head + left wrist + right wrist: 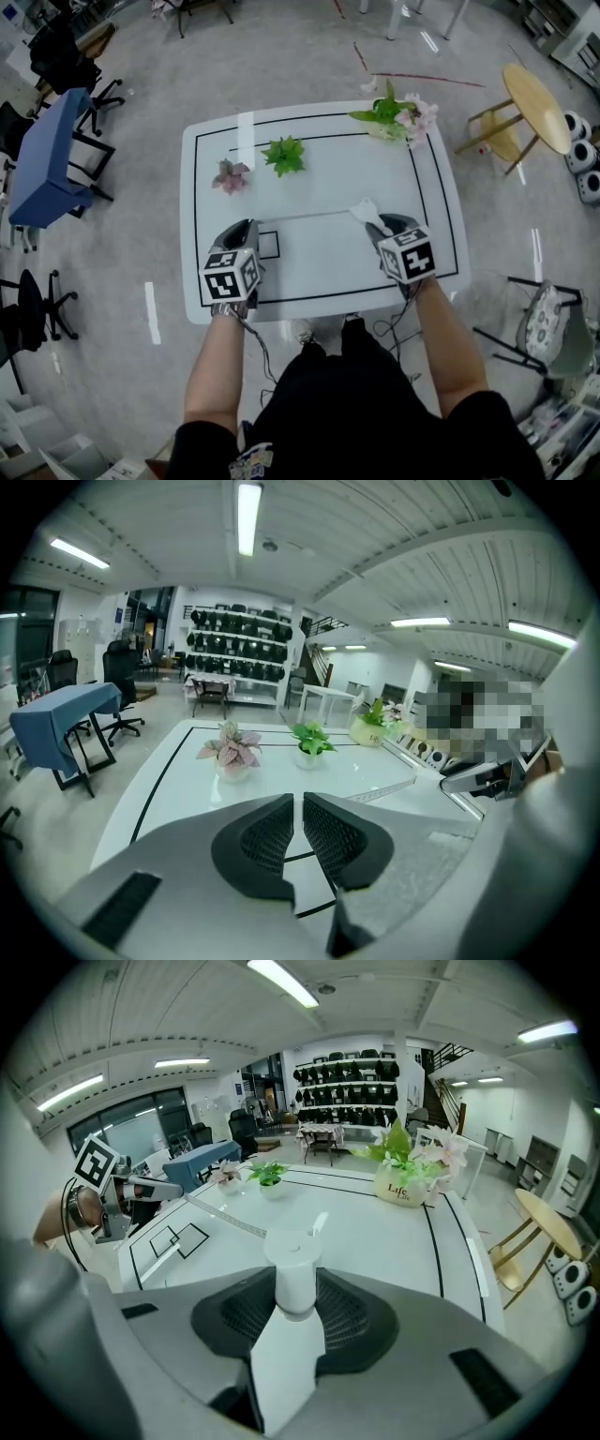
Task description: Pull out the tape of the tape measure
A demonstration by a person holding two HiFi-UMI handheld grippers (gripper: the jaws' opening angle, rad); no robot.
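Observation:
A white tape measure [364, 212] [292, 1269] sits between the jaws of my right gripper [380, 223] [295, 1288], which is shut on it above the white table [356, 169]. Its thin tape [305, 217] [220, 1218] [380, 790] stretches in a straight line leftward across the table to my left gripper [246, 225] [300, 803]. That gripper's jaws stand almost together, pinching the tape's end, which is hidden behind the right-hand finger in the left gripper view. Both grippers hover near the table's front edge, roughly a third of the table's width apart.
On the far half of the table stand a pink-leaved plant [231, 175], a small green plant [284, 155] and a flower pot [398, 114]. A blue table [42, 159] and office chairs stand to the left, and a round wooden table [534, 103] to the right.

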